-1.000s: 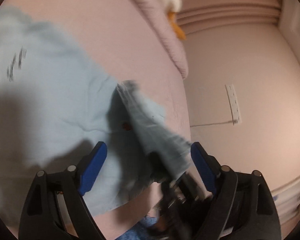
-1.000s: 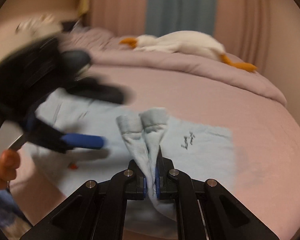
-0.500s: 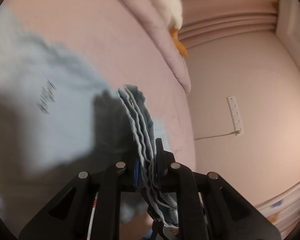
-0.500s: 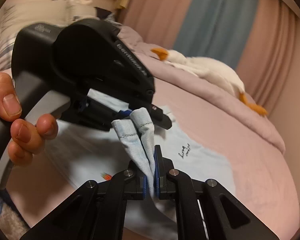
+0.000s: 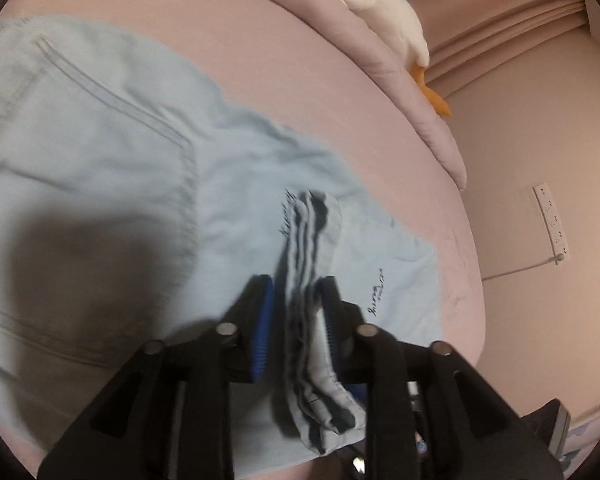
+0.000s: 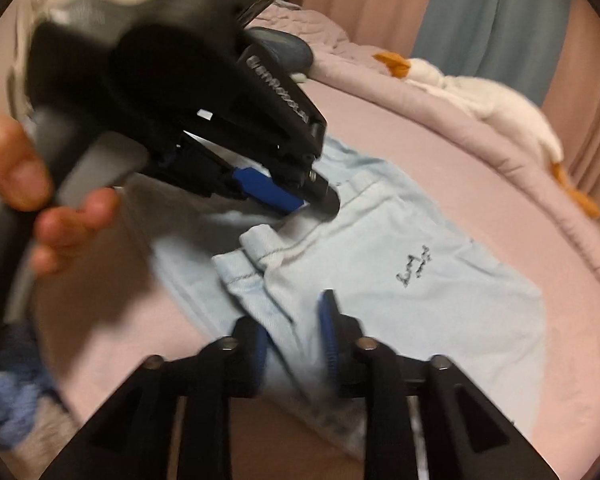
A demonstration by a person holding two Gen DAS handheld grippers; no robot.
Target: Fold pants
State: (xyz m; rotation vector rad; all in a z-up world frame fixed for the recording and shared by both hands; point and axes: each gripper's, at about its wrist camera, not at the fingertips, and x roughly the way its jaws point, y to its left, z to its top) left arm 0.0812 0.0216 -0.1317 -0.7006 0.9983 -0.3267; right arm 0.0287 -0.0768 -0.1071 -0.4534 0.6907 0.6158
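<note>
Pale blue denim pants (image 5: 100,152) spread flat on a pink-sheeted bed (image 5: 284,60), a back pocket seam showing at the left of the left wrist view and small dark script near the folded edge. Same pants (image 6: 420,280) across the bed (image 6: 440,160) in the right wrist view, folded over on themselves, script facing up.

Left hand-held gripper (image 5: 296,304): jaws parted, blue pads either side of a bunched stack of hem layers (image 5: 312,240) standing up between them; right pad close against the cloth, left pad apart from it, so released or barely touching rather than clenched. Blurred. Seen also from the right wrist view as a large black body (image 6: 292,196) low over the pants, a person's hand (image 6: 28,196) wrapped round its handle at the left edge.

Right hand-held gripper (image 6: 296,336): jaws likewise parted, a rolled fold of the hem (image 6: 260,264) lying between and just beyond the blue pads, not squeezed.

White plush goose (image 6: 496,108) with orange bill and feet lying along a rolled lilac quilt (image 6: 440,92) at the far side of the bed. Pink and blue curtains (image 6: 460,8) behind. White power strip (image 5: 552,220) on the wall to the right, its cord running leftward.
</note>
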